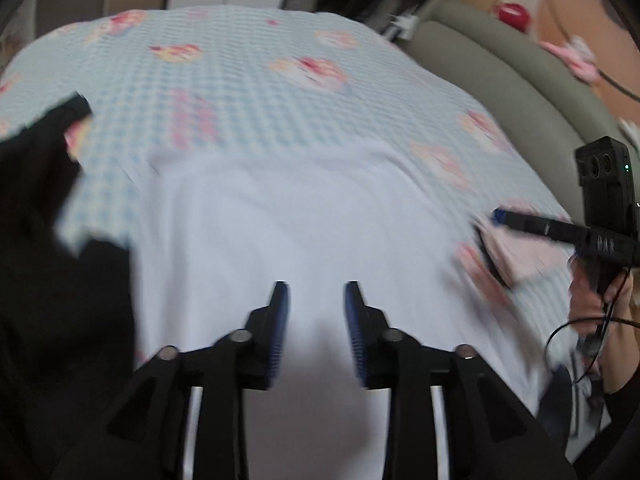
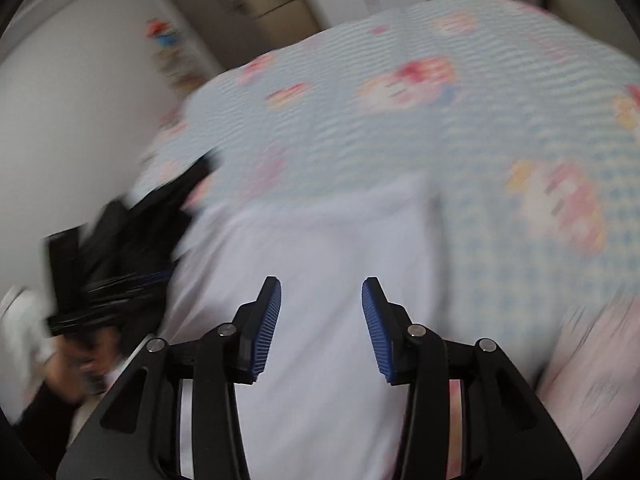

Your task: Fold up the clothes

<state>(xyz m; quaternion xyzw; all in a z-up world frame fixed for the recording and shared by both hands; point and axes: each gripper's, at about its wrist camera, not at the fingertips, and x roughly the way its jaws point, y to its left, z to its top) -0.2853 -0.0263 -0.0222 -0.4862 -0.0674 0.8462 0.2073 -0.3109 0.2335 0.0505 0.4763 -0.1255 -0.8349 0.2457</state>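
A white garment (image 1: pixel 288 232) lies flat on a bed with a blue checked, flower-printed sheet (image 1: pixel 248 80). My left gripper (image 1: pixel 316 296) is open and empty above the garment's near part. My right gripper (image 2: pixel 322 292) is open and empty above the same white garment (image 2: pixel 320 248). In the left wrist view the right gripper (image 1: pixel 516 220) shows at the right edge, over a pink garment (image 1: pixel 520 252). Both views are motion-blurred.
Dark clothing (image 1: pixel 48 240) lies at the left of the bed; it shows in the right wrist view (image 2: pixel 120 240) too. A grey padded bed frame (image 1: pixel 500 72) runs along the right. A pink garment (image 2: pixel 592 360) lies at the lower right. A white wall (image 2: pixel 72 120) stands at the left.
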